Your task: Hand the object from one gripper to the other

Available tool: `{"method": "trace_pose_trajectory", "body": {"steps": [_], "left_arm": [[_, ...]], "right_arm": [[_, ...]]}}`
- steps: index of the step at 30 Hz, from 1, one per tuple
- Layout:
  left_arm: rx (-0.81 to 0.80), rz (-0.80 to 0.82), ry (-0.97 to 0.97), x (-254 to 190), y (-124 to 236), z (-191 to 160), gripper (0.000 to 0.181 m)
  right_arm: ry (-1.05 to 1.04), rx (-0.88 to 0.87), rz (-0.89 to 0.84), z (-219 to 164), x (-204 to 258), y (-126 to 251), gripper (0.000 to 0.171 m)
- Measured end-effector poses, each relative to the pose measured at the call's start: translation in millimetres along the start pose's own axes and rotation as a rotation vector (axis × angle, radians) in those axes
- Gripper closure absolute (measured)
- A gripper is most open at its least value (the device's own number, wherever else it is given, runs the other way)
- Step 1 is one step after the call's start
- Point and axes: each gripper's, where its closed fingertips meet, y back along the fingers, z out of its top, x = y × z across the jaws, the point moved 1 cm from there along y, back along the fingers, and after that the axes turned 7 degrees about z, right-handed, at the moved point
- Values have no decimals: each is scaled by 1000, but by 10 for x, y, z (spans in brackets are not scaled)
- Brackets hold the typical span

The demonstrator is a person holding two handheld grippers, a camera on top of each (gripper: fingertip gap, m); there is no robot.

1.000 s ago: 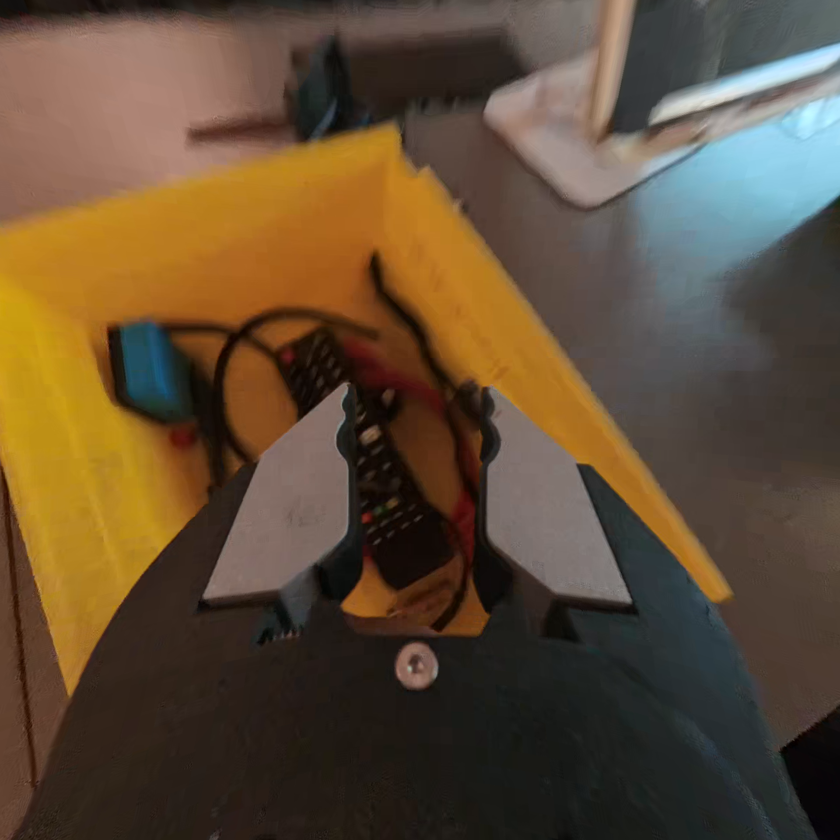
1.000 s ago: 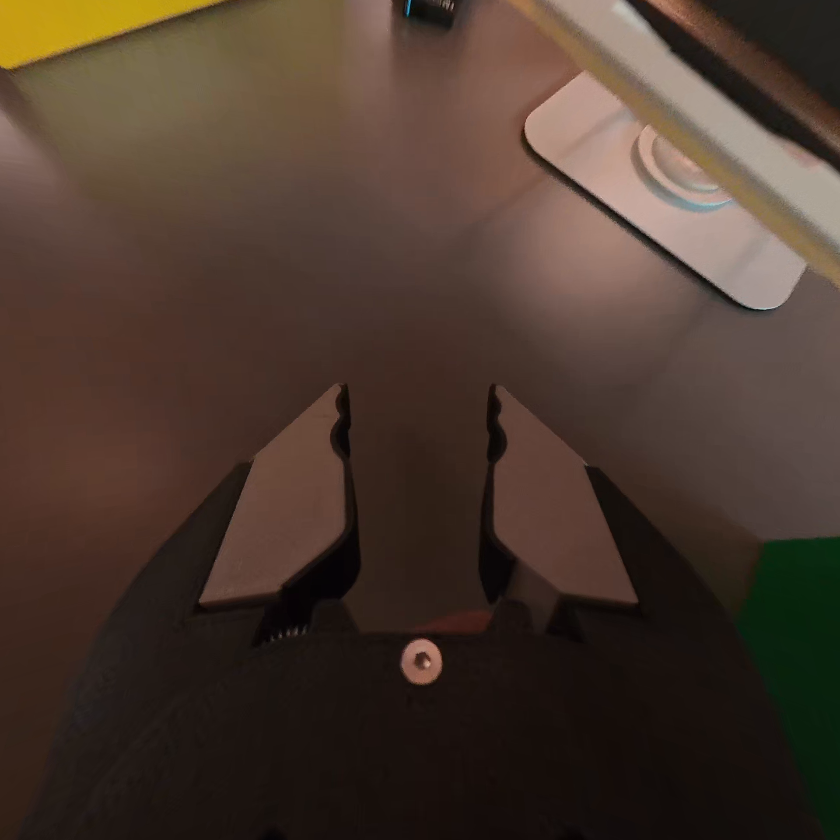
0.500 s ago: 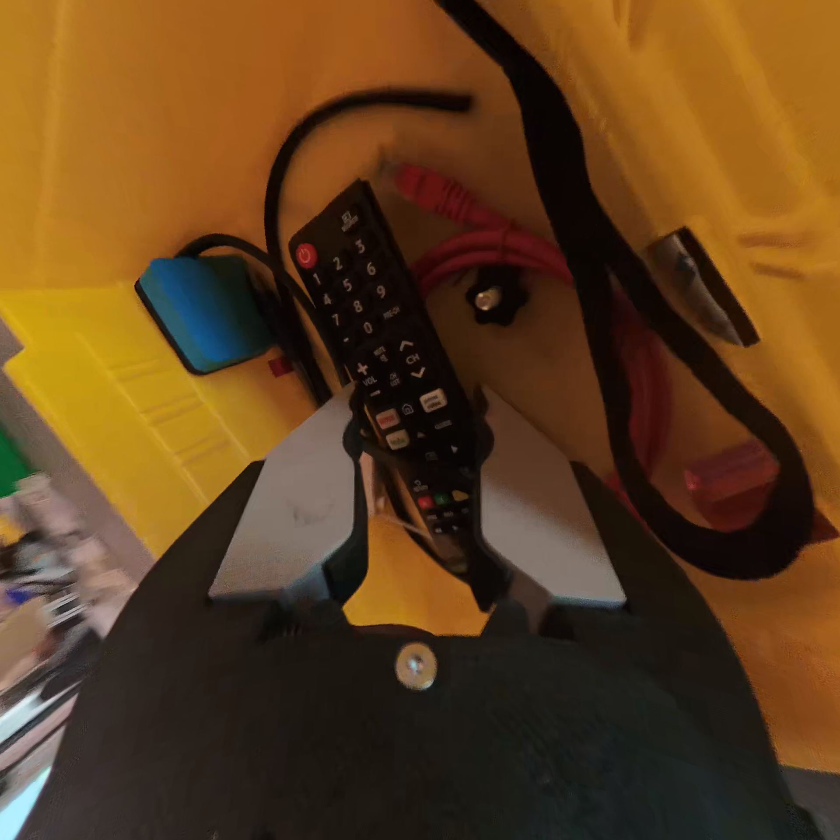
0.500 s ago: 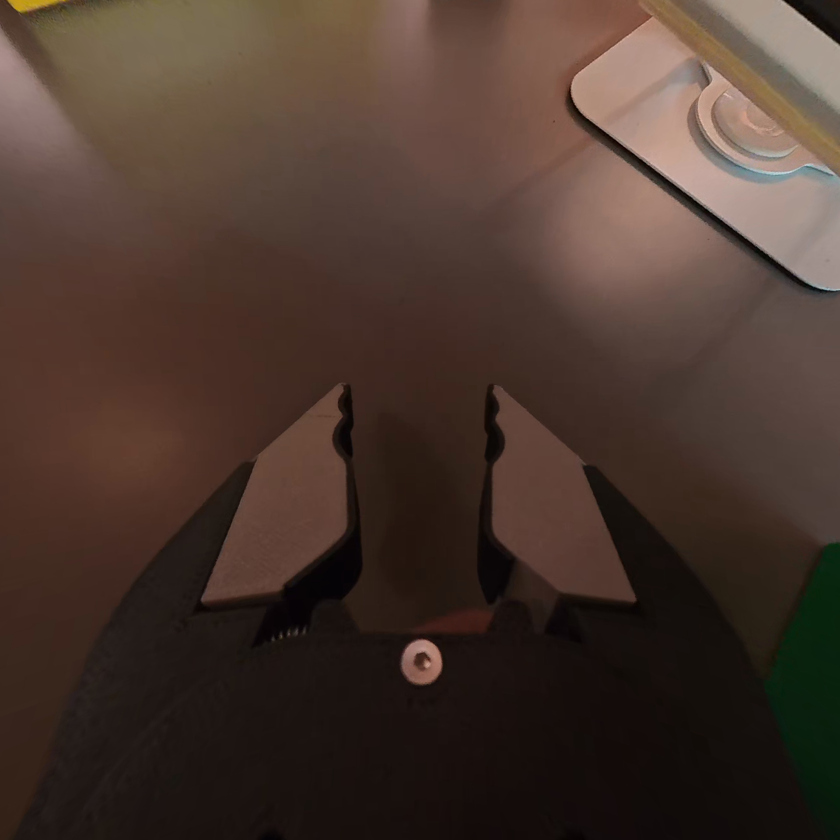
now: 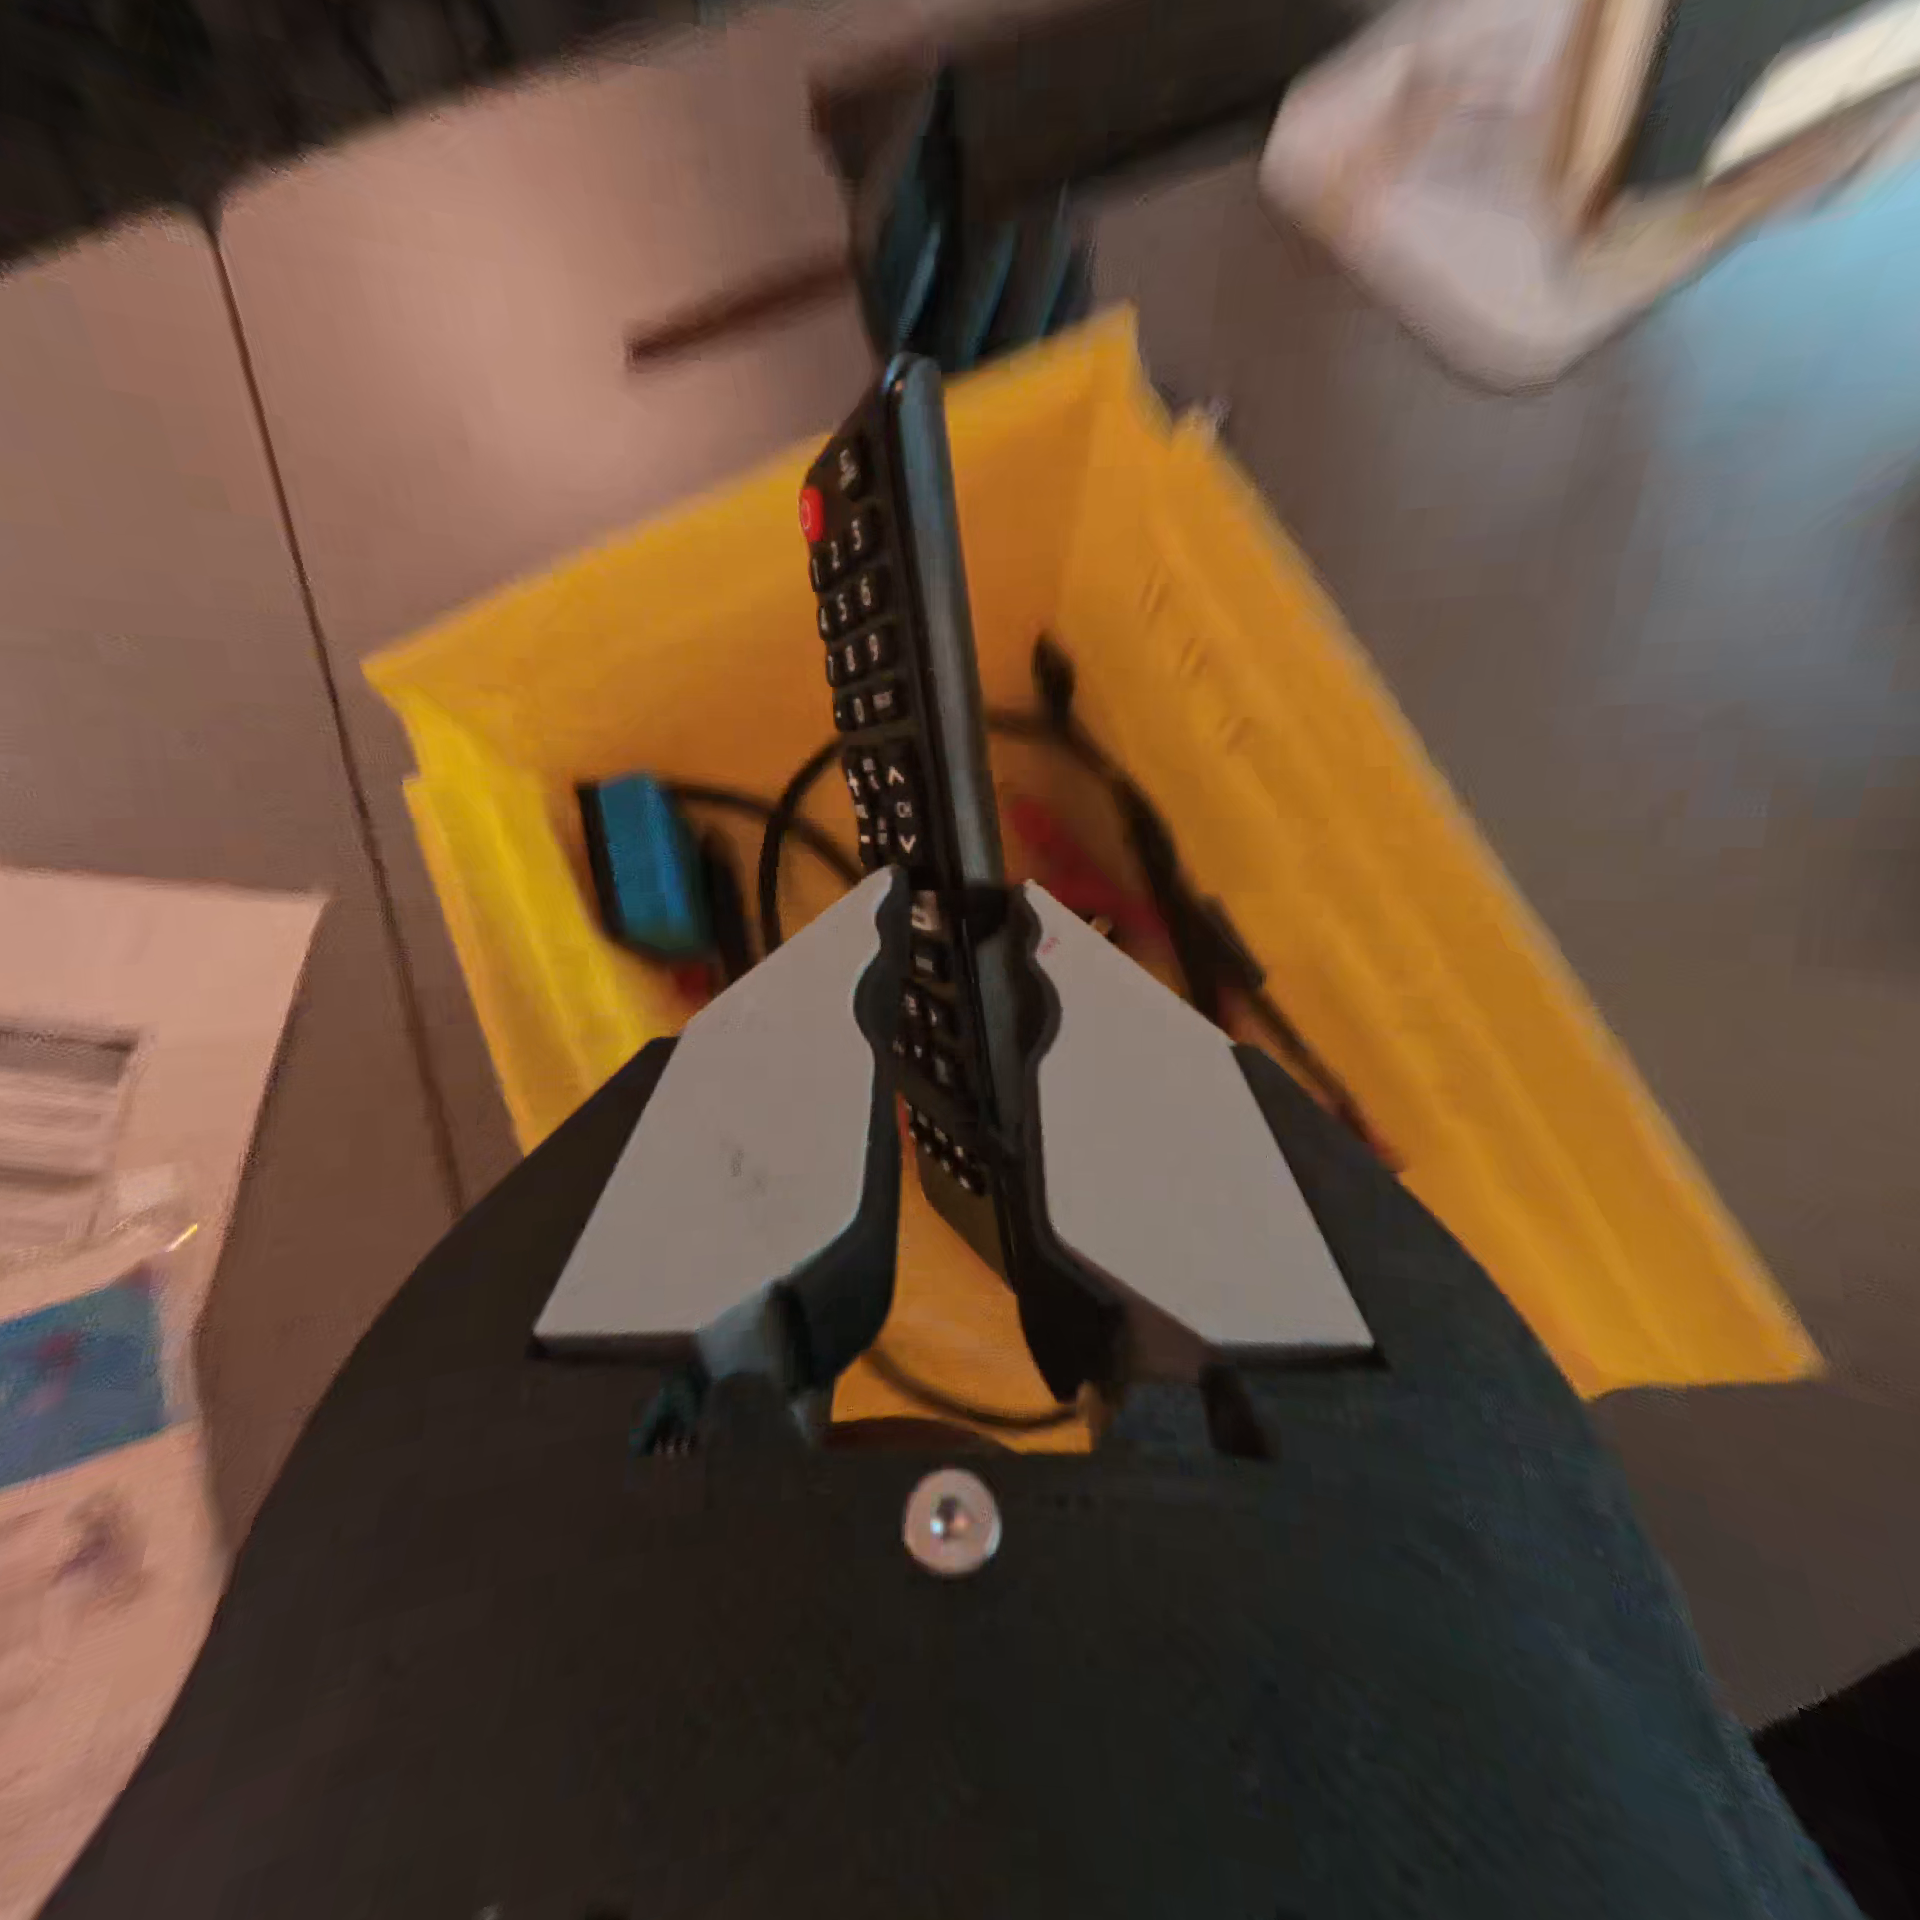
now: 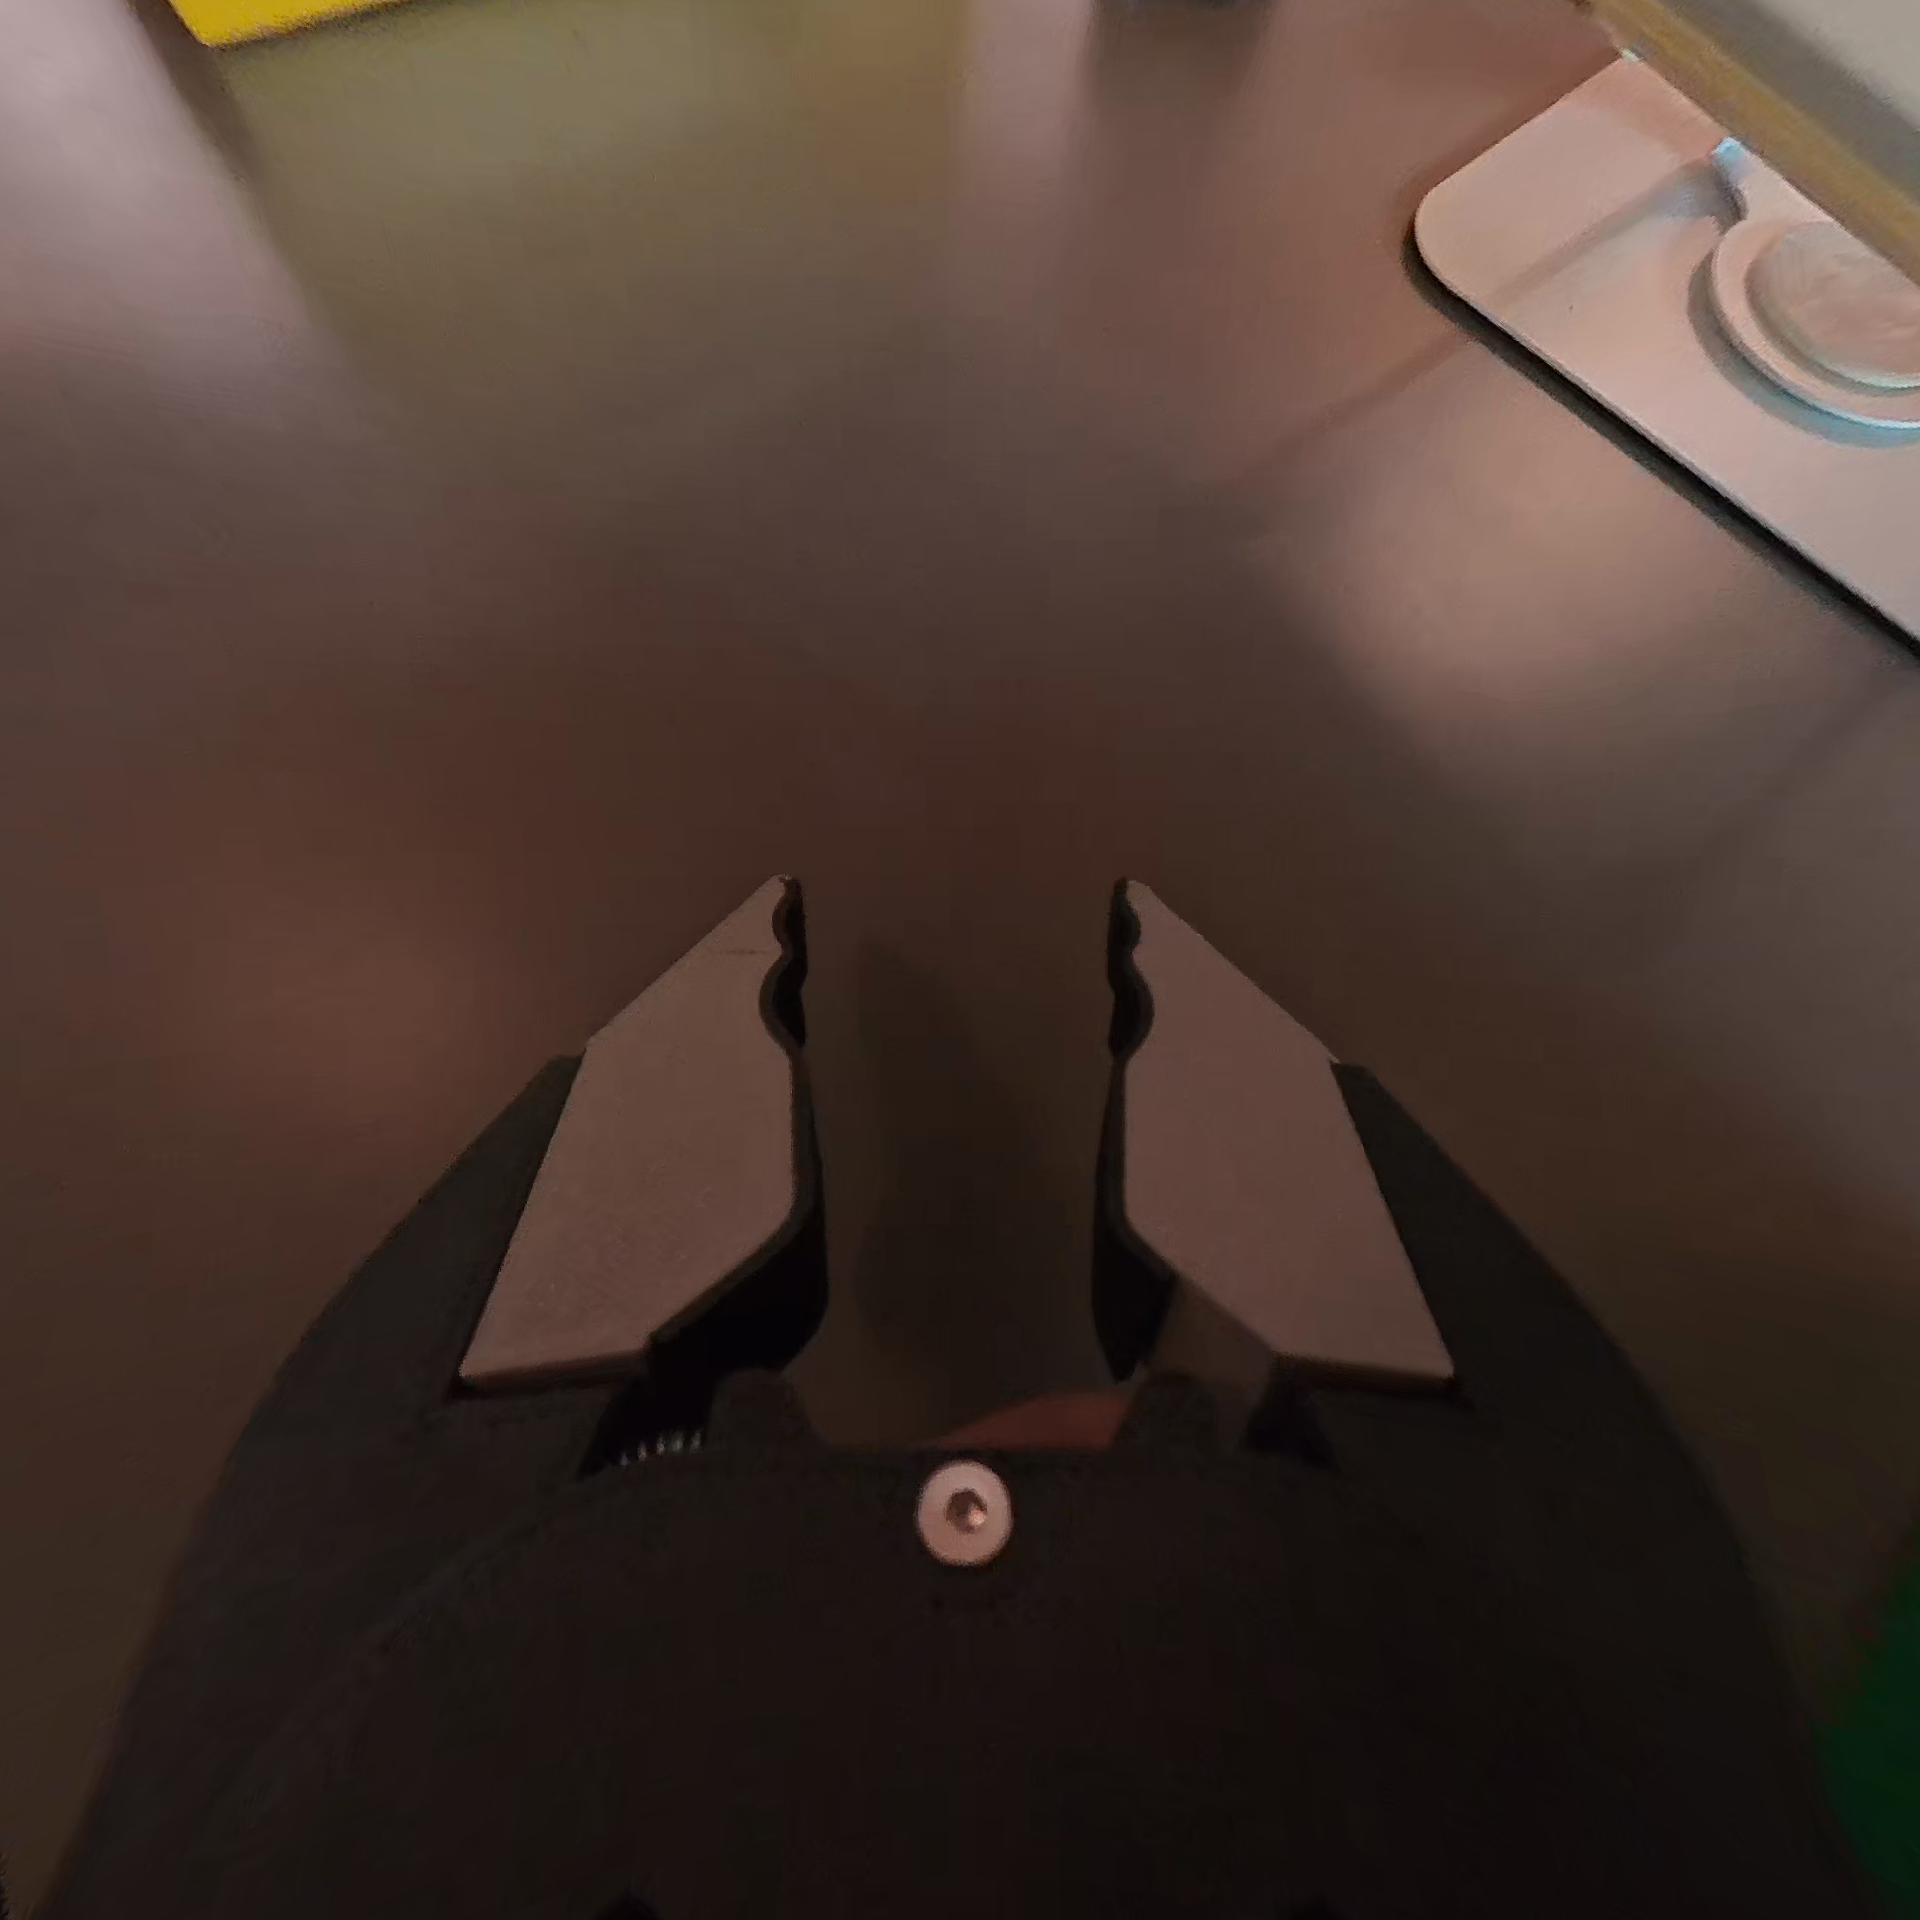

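Note:
My left gripper (image 5: 958,894) is shut on the lower end of a black remote control (image 5: 894,665) with a red button near its top. It holds the remote lifted above the yellow bin (image 5: 1299,831), pointing away from me and turned on edge. My right gripper (image 6: 954,894) is open and empty, low over the dark table (image 6: 727,520). Neither gripper shows in the other's view.
The yellow bin still holds a blue device (image 5: 644,862), black cables (image 5: 1174,831) and a red cable (image 5: 1049,831). A silver monitor base (image 6: 1662,343) stands at the right on the table. A corner of the yellow bin (image 6: 270,16) shows at the top left of the right wrist view. Papers (image 5: 94,1039) lie at the left. There is about 45 centimetres between the tips of the two grippers.
My left gripper closed on the remote inside the bin and lifted it up out of the bin. My right gripper stayed open and drifted slightly over the table.

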Motion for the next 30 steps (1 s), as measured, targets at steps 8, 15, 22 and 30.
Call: {"method": "trace_pose_trajectory", "body": {"steps": [8,15,22,30], "left_arm": [[-641,-597,120,-1213,905,955,166],[-574,-1163,10,-3367,962,849,165],[-414,-1303,46,-4069,258,660,166],[-336,-1085,158,-3766,-335,606,136]], "right_arm": [[-40,-147,152,346,129,21,110],[-30,-542,491,1386,559,673,111],[-249,-674,711,1313,314,737,145],[161,-405,-86,877,-401,477,149]]}}
